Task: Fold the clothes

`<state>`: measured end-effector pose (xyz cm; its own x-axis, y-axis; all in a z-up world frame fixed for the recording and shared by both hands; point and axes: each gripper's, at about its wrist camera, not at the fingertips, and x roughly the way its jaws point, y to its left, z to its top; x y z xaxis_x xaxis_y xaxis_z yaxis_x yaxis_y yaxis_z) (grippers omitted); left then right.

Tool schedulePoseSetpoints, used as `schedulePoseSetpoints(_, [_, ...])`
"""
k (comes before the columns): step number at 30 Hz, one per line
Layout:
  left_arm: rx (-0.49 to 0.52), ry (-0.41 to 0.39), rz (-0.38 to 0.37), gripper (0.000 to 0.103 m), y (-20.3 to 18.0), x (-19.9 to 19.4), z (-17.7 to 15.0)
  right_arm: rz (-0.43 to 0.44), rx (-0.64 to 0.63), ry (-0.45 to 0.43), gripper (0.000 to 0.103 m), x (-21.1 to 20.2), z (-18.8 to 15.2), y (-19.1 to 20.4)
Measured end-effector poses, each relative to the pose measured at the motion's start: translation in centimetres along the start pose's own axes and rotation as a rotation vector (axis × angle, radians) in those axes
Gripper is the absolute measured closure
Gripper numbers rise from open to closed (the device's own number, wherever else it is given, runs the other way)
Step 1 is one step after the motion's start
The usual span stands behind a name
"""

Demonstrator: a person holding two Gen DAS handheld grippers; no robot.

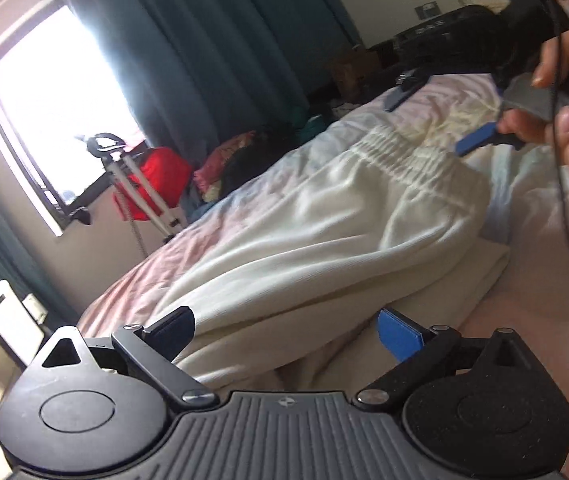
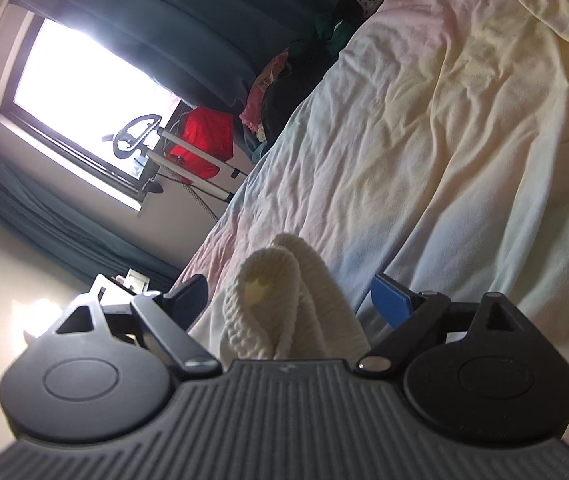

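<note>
We see the cream ribbed trousers lying crumpled along the bed, their gathered elastic waistband at the far end and a fold of the same cloth bunched up between our right tongs. Both tongs stand wide — the left tongs spread over the near leg with the pads clear of it, the right ones apart on either side of the bunched fold without pressing it. The sheet to the right lies wrinkled but bare, and the bed's left edge drops off toward the window.
</note>
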<state>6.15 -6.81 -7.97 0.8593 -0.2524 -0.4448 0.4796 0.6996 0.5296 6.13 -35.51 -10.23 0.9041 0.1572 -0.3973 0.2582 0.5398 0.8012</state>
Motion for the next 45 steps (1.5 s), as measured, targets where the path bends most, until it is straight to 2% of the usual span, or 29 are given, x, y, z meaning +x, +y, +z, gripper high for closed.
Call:
schedulePoseSetpoints(5, [-0.127,0.091,0.086,0.004,3.5,3.1,-2.0,-0.073,0.012,0.037,0.012,-1.7,-2.7,0.1])
schedulePoseSetpoints(8, [-0.273,0.190,0.110,0.006,6.6,4.6,-2.9,-0.067,0.086,0.068,0.011,-2.5,-3.9,-0.9])
schedulePoseSetpoints(10, [-0.474,0.247,0.067,0.005,9.2,4.9,-4.3,-0.031,0.158,0.103,0.012,-2.5,-4.6,-1.7])
schedulePoseSetpoints(14, [-0.886,0.308,-0.026,0.002,11.8,2.8,-8.7,-0.046,0.173,0.157,0.011,-1.2,-5.8,-1.9])
schedulePoseSetpoints(15, [-0.948,0.323,-0.036,0.002,12.2,2.9,-9.5,-0.047,0.155,0.169,0.011,-0.7,-6.0,-1.6])
schedulePoseSetpoints(17, [-1.005,0.344,-0.024,0.002,11.1,0.8,-10.9,-0.061,0.097,0.172,0.012,0.0,-6.5,-0.8])
schedulePoseSetpoints(21, [-0.946,0.333,-0.003,0.002,10.0,-0.3,-10.5,-0.105,-0.063,0.141,0.013,0.8,-7.2,1.5])
schedulePoseSetpoints(23, [-0.861,0.316,0.014,0.003,8.7,-0.4,-9.5,-0.162,-0.160,0.119,0.035,1.0,-7.5,2.7])
schedulePoseSetpoints(24, [-0.819,0.305,0.023,0.004,8.3,-0.6,-9.1,-0.181,-0.199,0.106,0.041,0.9,-7.6,3.1])
schedulePoseSetpoints(25, [-0.763,0.290,0.037,0.004,7.4,-1.0,-8.5,-0.171,-0.219,0.090,0.057,0.7,-7.6,3.4])
schedulePoseSetpoints(27, [-0.667,0.261,0.068,0.004,6.2,-1.4,-7.7,-0.144,-0.258,0.053,0.060,0.0,-7.3,4.0])
schedulePoseSetpoints(30, [-0.522,0.200,0.150,0.004,4.5,-2.2,-6.5,-0.055,-0.319,-0.042,0.063,-1.7,-6.5,5.4])
schedulePoseSetpoints(34, [-0.327,0.077,0.266,0.002,2.3,-2.9,-5.3,0.136,-0.335,-0.132,0.064,-2.7,-4.7,7.6])
schedulePoseSetpoints(38, [-0.106,-0.076,0.351,0.000,-0.9,-3.4,-4.2,0.274,-0.346,-0.156,0.065,-2.9,-3.7,9.7])
schedulePoseSetpoints(40, [-0.016,-0.114,0.375,0.000,-2.4,-3.0,-3.7,0.321,-0.362,-0.161,0.065,-3.4,-3.8,10.3])
schedulePoseSetpoints(42, [-0.023,-0.101,0.397,0.000,-2.8,-2.2,-3.2,0.358,-0.379,-0.167,0.065,-3.9,-4.0,10.6])
schedulePoseSetpoints(45, [-0.195,-0.035,0.414,0.000,-0.9,-0.9,-2.9,0.358,-0.388,-0.179,0.065,-4.1,-3.7,10.5])
